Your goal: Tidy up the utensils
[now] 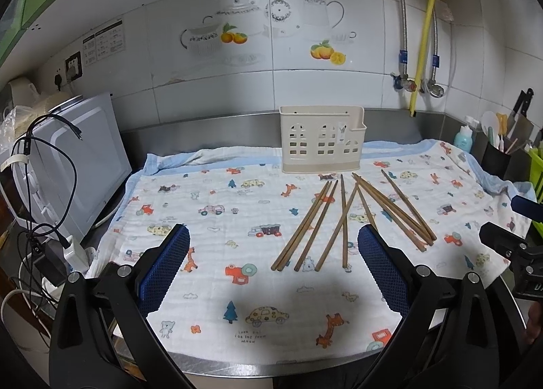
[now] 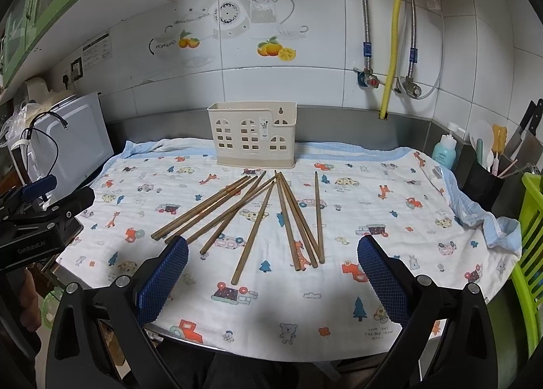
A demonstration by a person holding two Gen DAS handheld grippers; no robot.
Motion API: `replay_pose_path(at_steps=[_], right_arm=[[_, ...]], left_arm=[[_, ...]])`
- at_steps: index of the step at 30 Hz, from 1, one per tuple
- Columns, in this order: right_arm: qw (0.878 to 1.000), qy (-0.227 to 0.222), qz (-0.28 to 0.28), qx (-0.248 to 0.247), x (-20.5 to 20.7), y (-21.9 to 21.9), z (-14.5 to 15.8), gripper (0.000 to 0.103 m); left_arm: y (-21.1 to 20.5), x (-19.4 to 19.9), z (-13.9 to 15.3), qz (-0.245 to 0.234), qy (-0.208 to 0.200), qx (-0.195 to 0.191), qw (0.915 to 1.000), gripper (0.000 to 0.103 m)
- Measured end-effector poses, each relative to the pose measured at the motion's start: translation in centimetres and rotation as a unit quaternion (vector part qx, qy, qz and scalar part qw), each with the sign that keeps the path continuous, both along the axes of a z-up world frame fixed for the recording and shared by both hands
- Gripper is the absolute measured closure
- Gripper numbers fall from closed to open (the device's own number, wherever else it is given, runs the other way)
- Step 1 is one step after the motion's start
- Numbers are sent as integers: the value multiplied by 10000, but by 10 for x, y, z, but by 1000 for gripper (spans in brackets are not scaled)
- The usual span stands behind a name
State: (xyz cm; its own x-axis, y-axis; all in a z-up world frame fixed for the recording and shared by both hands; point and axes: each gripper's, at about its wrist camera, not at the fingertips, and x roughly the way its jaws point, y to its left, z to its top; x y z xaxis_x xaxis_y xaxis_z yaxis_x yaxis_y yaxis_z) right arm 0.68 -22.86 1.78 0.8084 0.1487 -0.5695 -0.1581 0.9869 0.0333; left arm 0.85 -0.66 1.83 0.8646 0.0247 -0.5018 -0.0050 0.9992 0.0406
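Both hand-held grippers (image 1: 273, 265) (image 2: 273, 268) agape, above chopsticks (image 2: 258, 216)

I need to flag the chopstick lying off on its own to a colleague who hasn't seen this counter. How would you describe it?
Find the cream utensil holder standing at the back of the cartoon-print cloth. In front of it the wooden chopsticks fan out across the cloth. The one you want is the lone chopstick on the far right of the fan in the right wrist view: it lies apart at its far end, crossing no other stick.
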Motion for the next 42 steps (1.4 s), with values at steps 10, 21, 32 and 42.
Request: replay_pose_path(at_steps=[10, 21, 32, 42], right_arm=[[10000, 54, 48, 5, 10, 0, -7, 6], [10000, 51, 26, 81, 20, -7, -15, 6], [9994, 320, -1, 94, 36, -16, -38, 6], [9985, 509, -103, 162, 54, -27, -54, 6]], left_arm=[[3, 14, -5, 21, 103, -34, 9999, 5], [7, 29, -18, -22, 268, -38, 9996, 5], [4, 48, -46, -391, 656, -72, 9971, 6], [-8, 70, -67, -972, 902, -149, 9911, 14]])
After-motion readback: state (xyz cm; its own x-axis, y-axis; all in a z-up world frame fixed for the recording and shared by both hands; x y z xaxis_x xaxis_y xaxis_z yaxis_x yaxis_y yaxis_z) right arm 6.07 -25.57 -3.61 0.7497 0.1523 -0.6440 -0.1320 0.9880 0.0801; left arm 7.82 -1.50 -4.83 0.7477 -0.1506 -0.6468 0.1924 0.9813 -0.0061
